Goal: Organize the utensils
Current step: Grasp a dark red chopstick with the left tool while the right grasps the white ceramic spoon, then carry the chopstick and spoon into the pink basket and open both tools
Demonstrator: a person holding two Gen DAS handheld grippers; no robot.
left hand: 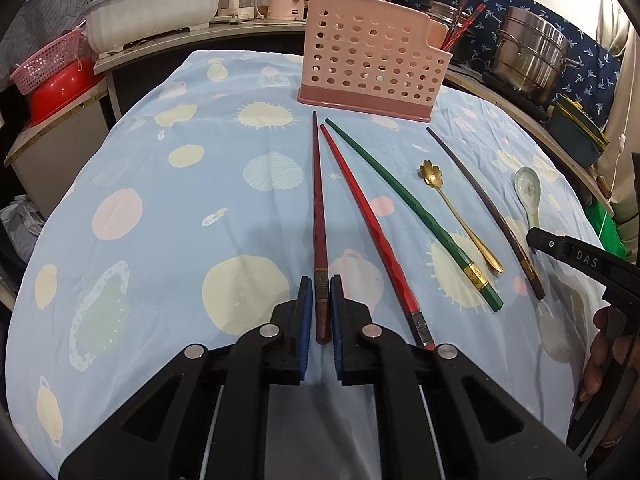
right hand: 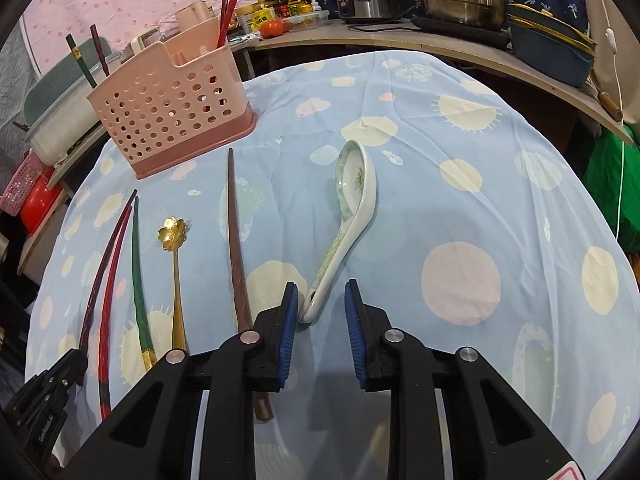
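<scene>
Left gripper point(left hand: 321, 300) is clamped on the butt end of the dark red chopstick point(left hand: 319, 208), which lies flat on the cloth point(left hand: 160, 200) pointing to 12 o'clock at the pink holder point(left hand: 372, 56). Right gripper point(right hand: 322, 304) isn't gripping yet: the ceramic spoon point(right hand: 344, 216) has its handle tip between the pads, against the left one with a gap on the right.

What worries me: I've only got the chopstick by its very end, so on the lift the long tip could droop or swivel and knock the red chopstick point(left hand: 372, 236) lying just beside it at 1 o'clock. The spoon is worse. It's glazed and curved, and only the tip sits between the pads, so a squeeze could squirt it out or spin the bowl sideways. The holder's slots look narrow too, so a tilted stick could catch the rim.
</scene>
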